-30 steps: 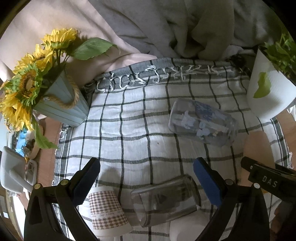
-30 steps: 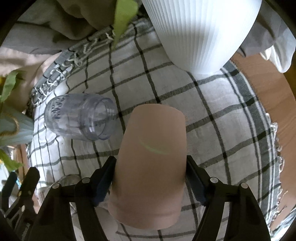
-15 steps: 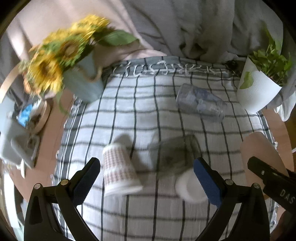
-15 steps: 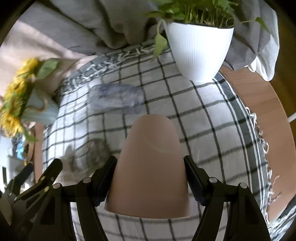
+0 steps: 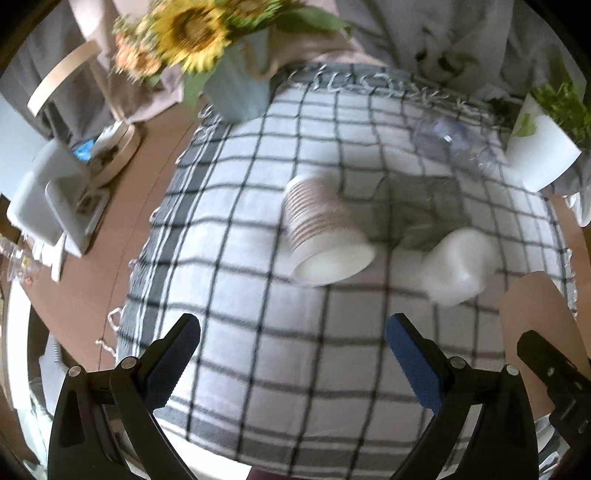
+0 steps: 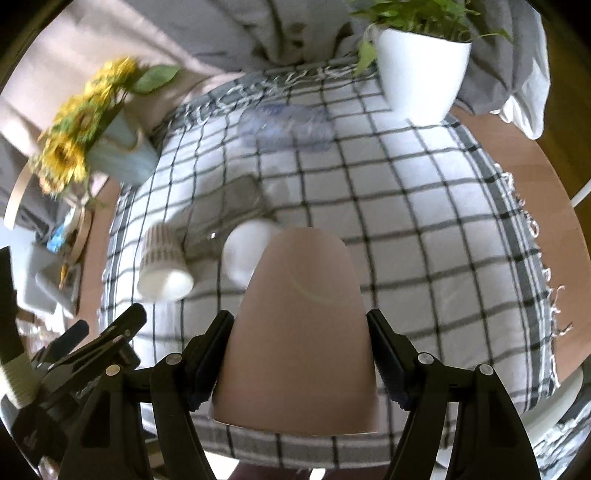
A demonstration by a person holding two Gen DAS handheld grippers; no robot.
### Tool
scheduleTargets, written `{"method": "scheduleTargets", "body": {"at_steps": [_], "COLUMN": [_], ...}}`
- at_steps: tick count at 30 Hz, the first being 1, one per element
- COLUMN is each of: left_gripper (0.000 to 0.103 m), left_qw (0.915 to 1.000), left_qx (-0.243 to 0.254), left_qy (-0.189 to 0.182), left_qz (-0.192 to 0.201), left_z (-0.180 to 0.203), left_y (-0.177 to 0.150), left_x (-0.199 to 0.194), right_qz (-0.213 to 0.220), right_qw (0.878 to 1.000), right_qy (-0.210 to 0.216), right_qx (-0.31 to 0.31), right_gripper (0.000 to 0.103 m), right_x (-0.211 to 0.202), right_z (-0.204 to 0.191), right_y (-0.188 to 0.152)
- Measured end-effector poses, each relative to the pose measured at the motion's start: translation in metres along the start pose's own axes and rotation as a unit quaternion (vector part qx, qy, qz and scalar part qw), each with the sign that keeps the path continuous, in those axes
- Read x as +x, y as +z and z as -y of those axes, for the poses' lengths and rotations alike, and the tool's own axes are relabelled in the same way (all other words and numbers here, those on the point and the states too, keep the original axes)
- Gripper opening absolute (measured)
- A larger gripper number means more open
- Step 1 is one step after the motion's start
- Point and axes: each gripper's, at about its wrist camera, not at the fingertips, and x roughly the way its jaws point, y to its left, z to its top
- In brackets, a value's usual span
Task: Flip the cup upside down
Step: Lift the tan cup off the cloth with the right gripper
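My right gripper [image 6: 299, 354] is shut on a beige-pink cup [image 6: 299, 332] and holds it above the checked cloth [image 6: 424, 258], closed base away from the camera, wide rim towards it. The same cup shows at the right edge of the left wrist view [image 5: 532, 314]. My left gripper [image 5: 291, 354] is open and empty above the cloth's near part. Ahead of it lie a patterned paper cup [image 5: 325, 236], a white cup [image 5: 458, 269], a dark clear glass [image 5: 417, 210] and a clear printed glass [image 5: 450, 144], all on their sides.
A sunflower pot [image 5: 236, 85] stands at the back left and a white plant pot [image 6: 421, 74] at the back right of the round wooden table [image 6: 546, 206]. Grey and white objects [image 5: 55, 199] sit at the left. Bedding [image 6: 258, 33] lies behind.
Both grippers have risen and drawn back from the table, so the cups look smaller and farther. The right gripper still holds the beige-pink cup.
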Motion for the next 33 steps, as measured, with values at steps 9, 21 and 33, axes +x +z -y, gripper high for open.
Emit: {"method": "scheduleTargets", "body": {"at_steps": [9,21,33], "left_gripper": [0.103,0.103,0.103], "left_qw": [0.9991,0.9963,0.9960], "left_qx": [-0.005,-0.009,0.007], "left_qy": [0.015,0.035,0.031], "left_qz": [-0.040,-0.078,-0.083], "left_z": [-0.044,-0.080,-0.081], "left_y": [-0.022,-0.031,-0.027], "left_x": [0.024,0.060,0.066], "right_qz": [-0.035,-0.055,-0.090], "right_qw": [0.999,0.997,0.995], "right_qy": [0.017,0.008,-0.005], "right_qx": [-0.033,-0.056,-0.046], "right_gripper": [0.072,0.072,0.072], "right_x": [0.024,0.074,0.089], "right_z": [-0.046,-0.093,-0.095], "right_y": [-0.031,-0.039,-0.052]}}
